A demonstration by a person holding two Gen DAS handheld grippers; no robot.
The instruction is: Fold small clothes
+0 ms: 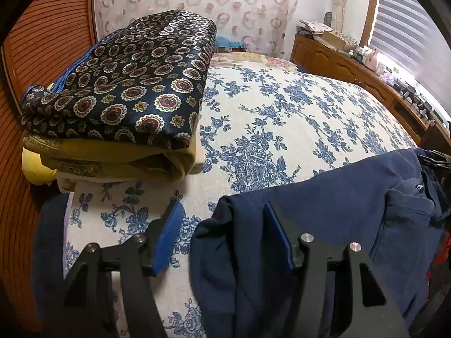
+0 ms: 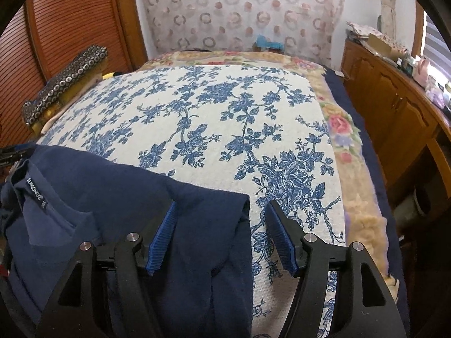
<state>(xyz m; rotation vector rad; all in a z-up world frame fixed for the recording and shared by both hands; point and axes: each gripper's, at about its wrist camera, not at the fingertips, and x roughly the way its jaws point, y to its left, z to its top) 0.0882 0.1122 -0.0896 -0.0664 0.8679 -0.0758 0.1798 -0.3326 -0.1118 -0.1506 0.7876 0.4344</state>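
A navy blue garment lies flat on the blue-flowered bedcover. Its neckline and a white-lettered label show in the right wrist view. My left gripper is open and straddles the garment's left edge, with its right pad over the cloth and its left pad over the bedcover. My right gripper is open too and straddles the garment's right edge, with cloth lying between the pads but not pinched.
A stack of folded clothes, dark patterned fabric over yellow, sits at the bed's left side by a slatted wooden door. A cluttered wooden cabinet runs along the right under a window.
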